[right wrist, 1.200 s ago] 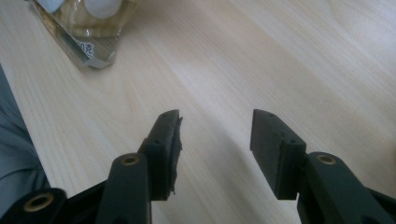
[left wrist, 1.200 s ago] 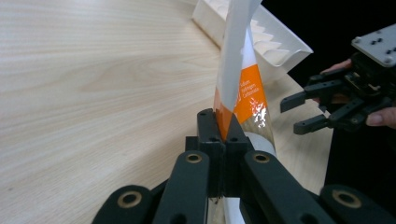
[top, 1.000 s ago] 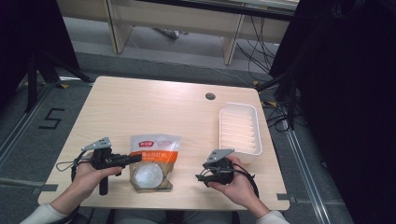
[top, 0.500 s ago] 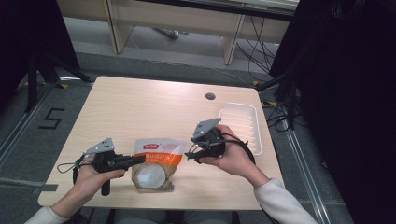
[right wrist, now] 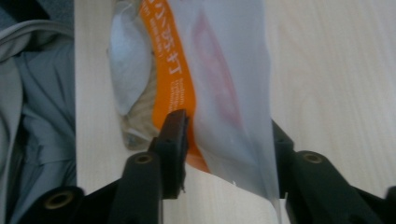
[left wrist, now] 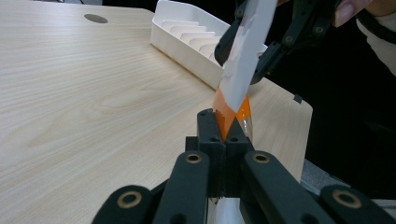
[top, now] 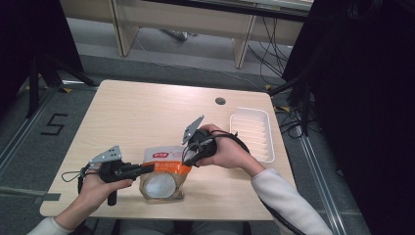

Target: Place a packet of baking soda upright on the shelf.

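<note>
- My left hand-held gripper (top: pixel 145 169) is clenched on the orange band at the left edge of the pouch (top: pixel 161 174); in the left gripper view its jaws meet on that orange strip (left wrist: pixel 227 122).
- The pouch is a clear plastic bag with an orange band and a white round item showing through its lower window; its lower end rests on the surface (top: pixel 147 112) near the front edge, straight in front of me.
- Its white upper part (left wrist: pixel 245 51) rises tilted, up and away from my left jaws.
- My right hand-held gripper (top: pixel 188 155) is at the pouch's top right corner, with my right hand (top: pixel 222 149) wrapped around it from the right side.
- Its jaws have just been closing and they stand on either side of the pouch's upper part: in the right gripper view the left jaw lies against the orange band (right wrist: pixel 173 79), while the right jaw sits behind the translucent film.
- I cannot tell whether those pads are pressing on the film yet.
- A white ribbed tray (top: pixel 252 132) sits on the surface to the right, just beyond my right hand and apart from the pouch.
- A small round hole (top: pixel 220 101) marks the surface behind the tray.
</note>
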Available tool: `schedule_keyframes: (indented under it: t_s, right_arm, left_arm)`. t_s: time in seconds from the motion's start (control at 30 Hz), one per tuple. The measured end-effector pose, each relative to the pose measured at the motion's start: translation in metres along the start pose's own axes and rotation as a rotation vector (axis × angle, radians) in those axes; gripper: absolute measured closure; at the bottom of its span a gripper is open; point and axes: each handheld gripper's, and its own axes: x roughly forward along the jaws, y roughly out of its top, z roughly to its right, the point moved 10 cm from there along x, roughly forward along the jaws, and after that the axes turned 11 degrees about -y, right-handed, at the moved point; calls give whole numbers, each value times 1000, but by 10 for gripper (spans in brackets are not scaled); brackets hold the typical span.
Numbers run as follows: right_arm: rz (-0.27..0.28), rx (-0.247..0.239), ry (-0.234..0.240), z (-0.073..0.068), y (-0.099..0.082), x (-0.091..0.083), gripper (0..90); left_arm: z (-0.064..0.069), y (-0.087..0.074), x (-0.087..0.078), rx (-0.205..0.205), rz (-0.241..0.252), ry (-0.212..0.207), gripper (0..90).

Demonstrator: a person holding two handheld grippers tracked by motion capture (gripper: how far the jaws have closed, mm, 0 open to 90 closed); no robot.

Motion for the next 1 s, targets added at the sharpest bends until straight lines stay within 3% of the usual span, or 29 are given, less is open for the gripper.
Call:
schedule_keyframes:
  t_s: [0.1, 0.13, 0.17, 0.2, 0.23, 0.37, 0.47, 0.53, 0.6, 0.67, 0.7, 0.8, 0.87, 0.9, 0.93, 1.0]
  right_arm:
    - [-35, 9, 28, -5, -2, 0, 693]
    - [-35, -4, 43, -6, -1, 0, 765]
    - [-75, 1, 50, -10, -4, -1, 837]
    - [-75, 1, 50, -10, -4, -1, 837]
    - [-88, -22, 63, -11, -4, -2, 897]
    - [-124, 5, 60, -14, -4, -5, 900]
    - [-112, -24, 93, -16, -1, -9, 900]
    - [-151, 2, 97, -17, -1, -15, 900]
    - [-151, -29, 91, -14, 0, -18, 900]
    - [-169, -20, 88, -13, -1, -21, 900]
    - [-180, -35, 86, -10, -1, -25, 900]
    - [-161, -77, 77, -5, 3, -29, 900]
    - [-167, -77, 73, -5, 4, -32, 900]
    - [-184, -67, 58, -2, 5, -37, 900]
    - [-184, -67, 58, -2, 5, -37, 900]
    - [-183, -64, 49, 1, 8, -44, 900]
  left_arm:
    - [1, 1, 0, 17, -1, -14, 890]
    - [2, 1, 1, 14, 0, -18, 890]
    - [2, 0, 1, 6, 2, -12, 890]
    - [2, 0, 1, 6, 2, -12, 889]
    - [2, 1, 2, 10, 4, -15, 889]
    - [3, 1, 3, 12, 8, -22, 888]
    - [3, -2, 4, 29, -8, -18, 856]
    - [2, -5, 6, 33, -25, -13, 805]
    - [3, -5, 5, 20, -22, 3, 754]
    - [3, -5, 5, 44, -28, -1, 669]
    - [2, -8, 4, 34, -38, 26, 621]
    - [2, -14, 1, 52, -60, 41, 492]
    - [2, -19, -2, 49, -81, 67, 451]
    - [1, -23, -6, 55, -100, 96, 388]
    - [1, -23, -6, 55, -100, 96, 354]
    - [-1, -27, -11, 57, -113, 126, 330]
